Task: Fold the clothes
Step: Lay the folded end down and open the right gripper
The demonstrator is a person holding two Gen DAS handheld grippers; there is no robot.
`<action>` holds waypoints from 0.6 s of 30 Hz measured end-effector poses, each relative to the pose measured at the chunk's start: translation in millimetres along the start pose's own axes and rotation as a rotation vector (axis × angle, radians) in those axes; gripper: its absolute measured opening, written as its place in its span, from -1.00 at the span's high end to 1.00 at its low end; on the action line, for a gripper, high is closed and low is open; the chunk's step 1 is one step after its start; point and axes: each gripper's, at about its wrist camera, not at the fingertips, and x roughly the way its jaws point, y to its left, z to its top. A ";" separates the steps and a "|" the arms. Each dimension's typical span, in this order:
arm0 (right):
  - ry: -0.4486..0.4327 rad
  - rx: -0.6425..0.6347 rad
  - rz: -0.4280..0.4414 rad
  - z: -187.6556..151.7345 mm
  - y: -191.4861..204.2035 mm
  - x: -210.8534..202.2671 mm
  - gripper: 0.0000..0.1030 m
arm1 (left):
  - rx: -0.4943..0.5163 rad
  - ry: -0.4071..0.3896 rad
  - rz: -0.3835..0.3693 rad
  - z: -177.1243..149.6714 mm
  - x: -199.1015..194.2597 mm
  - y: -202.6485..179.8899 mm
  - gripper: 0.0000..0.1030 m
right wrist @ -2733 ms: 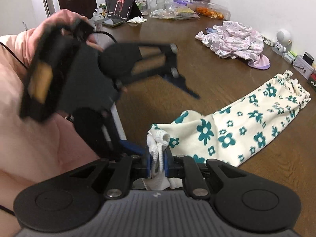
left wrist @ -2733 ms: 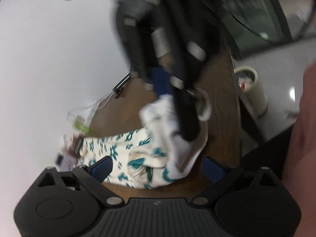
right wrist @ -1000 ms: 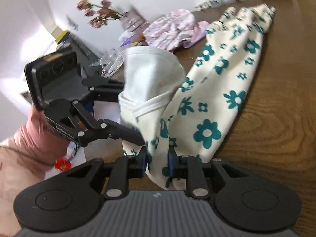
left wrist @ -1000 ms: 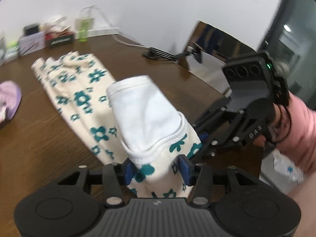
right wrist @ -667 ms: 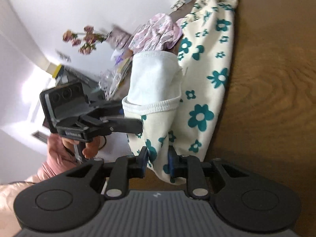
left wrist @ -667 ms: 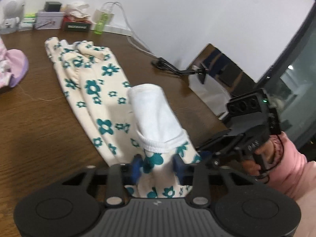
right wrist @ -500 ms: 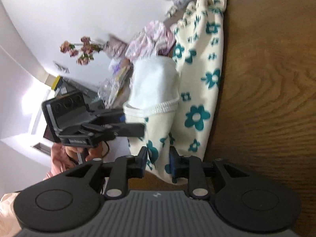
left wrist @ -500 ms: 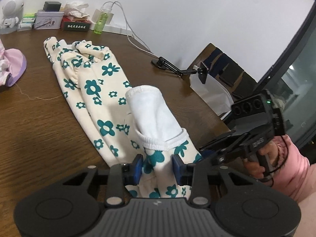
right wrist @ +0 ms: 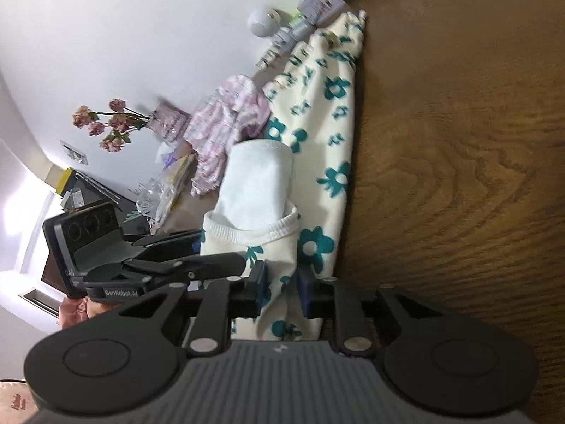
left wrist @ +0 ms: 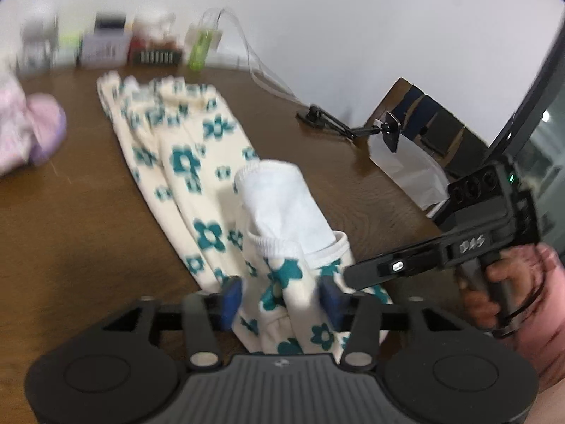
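Observation:
Cream trousers with teal flowers (left wrist: 183, 162) lie lengthwise on the brown table (right wrist: 459, 141). Their near waistband end is lifted, and the white inside (left wrist: 282, 205) is turned outward. In the left wrist view my left gripper (left wrist: 280, 298) has bunched floral cloth between its blue pads. Its jaws are opening and the pads stand at the edges of the bunch. My right gripper (right wrist: 284, 291) is shut on the same waistband (right wrist: 257, 183) and is closing a little. Each view shows the other gripper's fingers (left wrist: 388, 265) (right wrist: 197, 265) reaching the cloth from the side.
A pink garment (left wrist: 31, 134) (right wrist: 226, 116) lies beyond the trousers. Boxes and a green bottle (left wrist: 201, 46) line the wall. A black clamp stand (left wrist: 335, 123) with a cable sits at the table's right edge, with a chair (left wrist: 423, 120) behind it. Dried flowers (right wrist: 106, 123) stand at the far end.
The left gripper's pads have spread wider around the bunched waistband. The right wrist has rolled a little further, tilting its view. The trousers' legs have not shifted on the table.

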 end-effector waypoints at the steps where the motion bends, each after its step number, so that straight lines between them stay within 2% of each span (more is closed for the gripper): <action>1: -0.020 -0.012 0.002 -0.1 2.8 -5.5 0.51 | 0.025 -0.027 0.014 -0.8 -8.0 -3.8 -0.17; 4: -0.097 -0.088 -0.007 0.6 17.4 -21.1 0.47 | 0.093 -0.108 0.035 -3.2 -31.9 -15.5 -0.13; 5: -0.121 -0.120 -0.007 0.9 23.8 -23.2 0.47 | 0.120 -0.130 0.041 -3.9 -37.5 -20.8 -0.03; 6: -0.145 -0.153 -0.008 1.3 30.2 -25.2 0.47 | 0.149 -0.144 0.052 -4.4 -40.3 -27.1 0.26; 8: -0.183 -0.220 -0.010 1.9 43.5 -26.7 0.63 | 0.211 -0.150 0.066 -5.9 -40.2 -39.5 0.59; 9: -0.176 -0.257 -0.017 1.5 50.5 -20.7 0.65 | 0.233 -0.136 0.080 -7.3 -36.1 -43.8 0.66; 12: -0.155 -0.344 -0.093 -0.5 62.2 3.9 0.65 | 0.278 -0.085 0.136 -12.5 -18.8 -51.2 0.75; 14: -0.152 -0.349 -0.133 0.6 58.1 16.8 0.69 | 0.284 -0.057 0.180 -16.8 -5.4 -48.9 0.75; 18: -0.144 -0.339 -0.188 -1.6 46.6 33.8 0.78 | 0.249 -0.046 0.191 -22.6 8.4 -38.1 0.75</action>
